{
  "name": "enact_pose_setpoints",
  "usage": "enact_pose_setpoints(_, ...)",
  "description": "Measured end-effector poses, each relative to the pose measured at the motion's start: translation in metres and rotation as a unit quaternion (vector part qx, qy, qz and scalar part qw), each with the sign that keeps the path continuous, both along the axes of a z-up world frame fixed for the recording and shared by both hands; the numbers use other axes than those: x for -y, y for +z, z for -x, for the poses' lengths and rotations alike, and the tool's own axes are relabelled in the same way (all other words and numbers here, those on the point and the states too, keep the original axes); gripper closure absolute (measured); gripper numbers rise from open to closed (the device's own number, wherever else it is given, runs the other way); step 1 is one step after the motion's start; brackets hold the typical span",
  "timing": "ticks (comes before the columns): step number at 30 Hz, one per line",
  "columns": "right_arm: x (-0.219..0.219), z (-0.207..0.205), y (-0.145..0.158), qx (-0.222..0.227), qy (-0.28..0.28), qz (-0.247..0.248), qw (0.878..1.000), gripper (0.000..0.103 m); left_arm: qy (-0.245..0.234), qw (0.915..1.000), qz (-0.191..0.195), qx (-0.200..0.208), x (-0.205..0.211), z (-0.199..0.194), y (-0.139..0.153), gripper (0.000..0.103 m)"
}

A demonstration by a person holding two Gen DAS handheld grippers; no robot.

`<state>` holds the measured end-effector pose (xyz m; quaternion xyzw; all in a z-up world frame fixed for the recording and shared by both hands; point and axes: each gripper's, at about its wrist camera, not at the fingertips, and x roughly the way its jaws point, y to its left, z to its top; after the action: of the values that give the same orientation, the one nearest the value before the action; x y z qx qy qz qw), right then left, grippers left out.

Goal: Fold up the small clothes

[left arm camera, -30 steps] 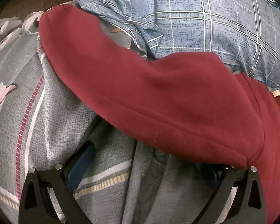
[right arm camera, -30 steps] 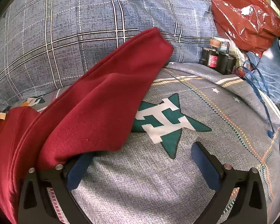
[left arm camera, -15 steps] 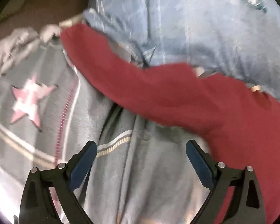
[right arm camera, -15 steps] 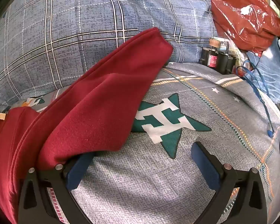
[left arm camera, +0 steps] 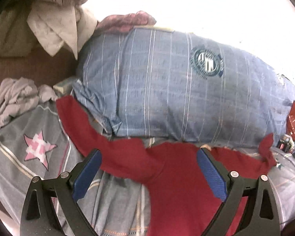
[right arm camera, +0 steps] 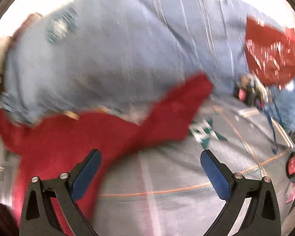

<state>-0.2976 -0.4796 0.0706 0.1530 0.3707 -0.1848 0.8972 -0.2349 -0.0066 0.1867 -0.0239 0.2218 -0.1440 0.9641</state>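
Two grippers, left (left arm camera: 148, 172) and right (right arm camera: 150, 174): jaws wide, nothing held. Red garment (left arm camera: 177, 177) spread flat on bedsheet (left arm camera: 19, 161), sleeves out, likely laid for folding.

Left gripper (left arm camera: 148, 174) frame: black plastic, two forked arms with triangular cut-outs near the base.
Left gripper pads (left arm camera: 87, 174): blue, flat and long, with a fine woven-looking texture.
Left gripper screws: round silver heads, two on each arm.
Right gripper (right arm camera: 150, 175) frame: the same black forked build, triangular cut-outs low on each arm.
Right gripper pads (right arm camera: 216, 176): blue, slightly blurred.
Right gripper screws: silver, two per arm.
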Motion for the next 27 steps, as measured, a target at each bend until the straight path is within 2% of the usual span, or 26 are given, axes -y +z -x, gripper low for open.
enact_pose_setpoints(1, -0.011, 0.01, 0.018, 0.037, 0.005, -0.009, 0.999, 0.0, -0.001, 1.0, 0.0, 0.004, -0.003, 0.003, 0.0, 0.004)
enact_pose_setpoints(4, -0.034, 0.013, 0.048, 0.084, 0.025, -0.012, 0.996, 0.0, -0.006, 0.9999, -0.001, 0.012, -0.009, 0.01, -0.003, 0.001)
enact_pose_setpoints(8, -0.066, -0.007, 0.059, 0.083, 0.066, -0.033, 0.994, 0.0, -0.012, 0.9998, 0.002, -0.014, -0.006, 0.006, -0.013, 0.001)
enact_pose_setpoints(11, -0.085, -0.032, 0.054, 0.063, 0.099, -0.056, 0.992, 0.0, -0.011, 0.9995, 0.008, -0.027, -0.003, -0.007, -0.017, 0.001)
enact_pose_setpoints(13, -0.097, -0.046, 0.051, 0.064, 0.118, -0.064, 0.989, 0.0, -0.005, 0.9995, 0.005, -0.032, 0.001, -0.028, -0.01, 0.001)
enact_pose_setpoints(18, -0.129, -0.075, 0.033, 0.067, 0.142, -0.091, 0.983, 0.0, 0.018, 0.9984, -0.012, -0.053, 0.006, -0.067, -0.018, 0.001)
enact_pose_setpoints(22, -0.145, -0.103, 0.008, 0.051, 0.154, -0.109, 0.981, 0.0, 0.07, 0.9956, -0.027, -0.055, 0.006, -0.094, -0.045, 0.001)
enact_pose_setpoints(25, -0.155, -0.117, -0.011, 0.04, 0.165, -0.108, 0.98, 0.0, 0.086, 0.9914, -0.032, -0.093, 0.011, -0.116, -0.062, 0.002)
enact_pose_setpoints(27, -0.156, -0.127, -0.024, 0.027, 0.169, -0.102, 0.98, 0.001, 0.093, 0.9901, -0.031, -0.1, 0.015, -0.127, -0.067, 0.002)
